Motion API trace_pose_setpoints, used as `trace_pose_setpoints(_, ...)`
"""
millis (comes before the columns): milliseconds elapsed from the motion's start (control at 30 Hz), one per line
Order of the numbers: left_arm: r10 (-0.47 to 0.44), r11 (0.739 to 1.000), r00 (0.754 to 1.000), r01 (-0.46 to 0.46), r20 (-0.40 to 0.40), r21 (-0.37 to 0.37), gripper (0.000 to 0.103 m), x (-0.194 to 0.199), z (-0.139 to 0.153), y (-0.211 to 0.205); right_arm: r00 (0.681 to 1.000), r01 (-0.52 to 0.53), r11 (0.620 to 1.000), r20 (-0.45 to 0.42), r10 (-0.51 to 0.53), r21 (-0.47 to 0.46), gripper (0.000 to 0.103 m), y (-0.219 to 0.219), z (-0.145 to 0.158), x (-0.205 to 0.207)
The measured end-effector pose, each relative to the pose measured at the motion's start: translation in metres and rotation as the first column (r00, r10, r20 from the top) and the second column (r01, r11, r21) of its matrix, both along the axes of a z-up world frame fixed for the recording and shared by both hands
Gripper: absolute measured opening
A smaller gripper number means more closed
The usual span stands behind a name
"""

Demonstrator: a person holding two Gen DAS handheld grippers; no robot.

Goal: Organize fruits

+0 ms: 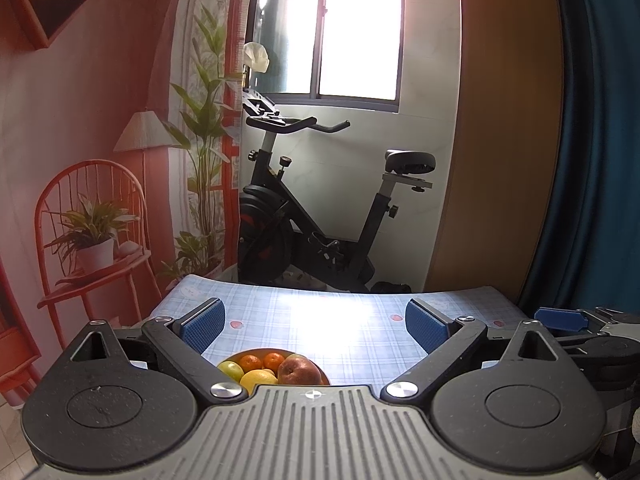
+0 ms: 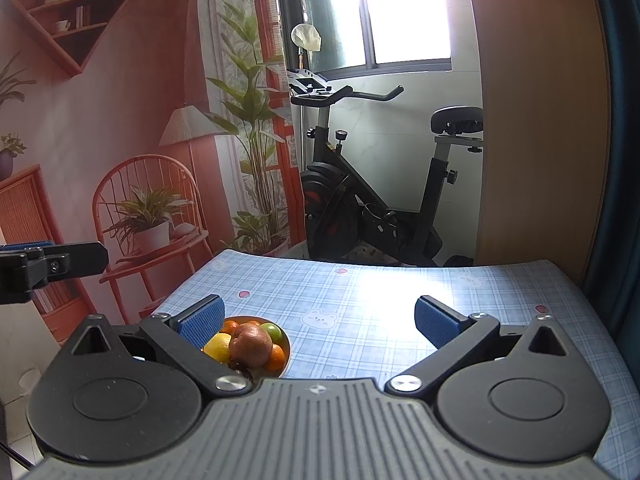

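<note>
A counter (image 2: 360, 292) under a blue checked cloth stands before a bright window and an exercise bike (image 2: 384, 184), bare except for one orange bowl (image 2: 286, 354) near its front edge. All the fruit in view sits heaped in that bowl: a large reddish-brown apple (image 2: 250, 345) on top, a yellow lemon (image 2: 218, 347) beside it, small oranges (image 2: 276, 358) round the rim and a green fruit (image 2: 273, 330) at the back. No fruit shows loose on the cloth.

Both tools hang above the near edge, empty, with blue pads spread wide: the left tool (image 1: 316, 326) almost over the bowl, the right tool (image 2: 318, 322) with the bowl under its left pad. The right tool's blue tip also shows at the edge of the left wrist view.

The scene fits either a heaped bowl waiting to be sorted or fruit already gathered into one, and nothing here settles which. Whichever piece is handled, the heap argues for care: the apple rides highest and props its neighbours, so the judgement is to take the top fruit squarely across its widest part, close gently on the rounded skin, and lift straight up so that the oranges do not roll over the shallow rim.
</note>
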State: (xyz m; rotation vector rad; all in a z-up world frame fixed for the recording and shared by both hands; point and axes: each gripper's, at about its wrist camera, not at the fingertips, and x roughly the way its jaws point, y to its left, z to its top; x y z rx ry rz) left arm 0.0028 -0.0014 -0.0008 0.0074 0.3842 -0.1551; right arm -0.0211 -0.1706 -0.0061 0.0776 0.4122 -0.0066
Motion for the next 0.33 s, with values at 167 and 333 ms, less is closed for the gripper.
trace_pose_setpoints(167,0.005,1.0,1.0,-0.005,-0.008,-0.011,0.098,0.002,-0.0006,0.0025,1.0,0.0,1.0,-0.003,0.0,0.007,0.103,0.0006,-0.0005,-0.0011)
trace_pose_setpoints(333,0.004,1.0,1.0,-0.005,-0.014,-0.016,0.098,0.0047,-0.0004,0.0033,1.0,0.0,1.0,-0.003,0.0,0.008,0.103,-0.0001,-0.0007,-0.0011)
